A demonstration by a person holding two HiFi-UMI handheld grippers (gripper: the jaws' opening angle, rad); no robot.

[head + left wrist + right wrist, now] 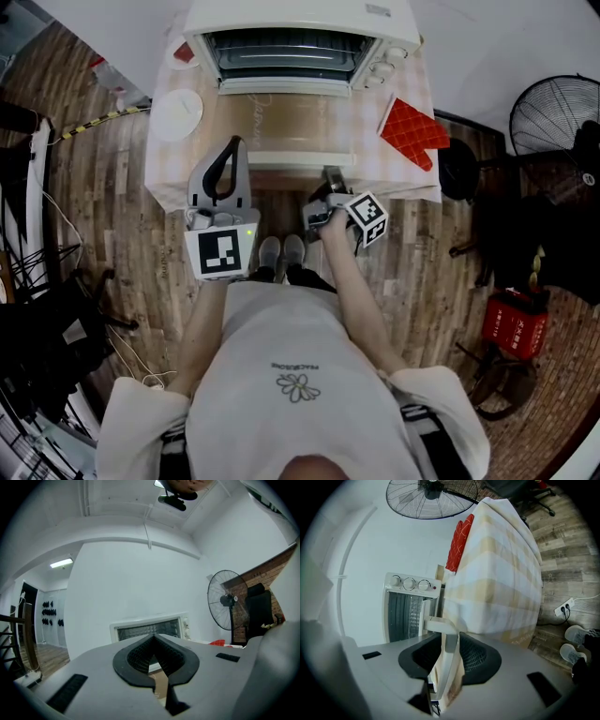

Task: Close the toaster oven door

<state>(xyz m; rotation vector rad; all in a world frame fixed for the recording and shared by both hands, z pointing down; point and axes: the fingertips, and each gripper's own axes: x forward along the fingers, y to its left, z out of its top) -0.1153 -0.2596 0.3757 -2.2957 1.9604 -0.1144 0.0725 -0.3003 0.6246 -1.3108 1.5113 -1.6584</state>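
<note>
The person's white T-shirt fills the near view. Just beyond it, the right gripper has its 2 jaws clamped on the cream bar handle of the glass toaster oven door. The door lies open and flat, reaching the near edge of the checked-cloth table. The cream toaster oven stands at the far edge. The left gripper hovers beside the door, jaws together, empty. The grasp looks made; next, swing the handle up and away until the door shuts.

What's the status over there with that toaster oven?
Right gripper shut on door handle. Left gripper shut, empty. Toaster oven door open, flat. Nothing on it.
</note>
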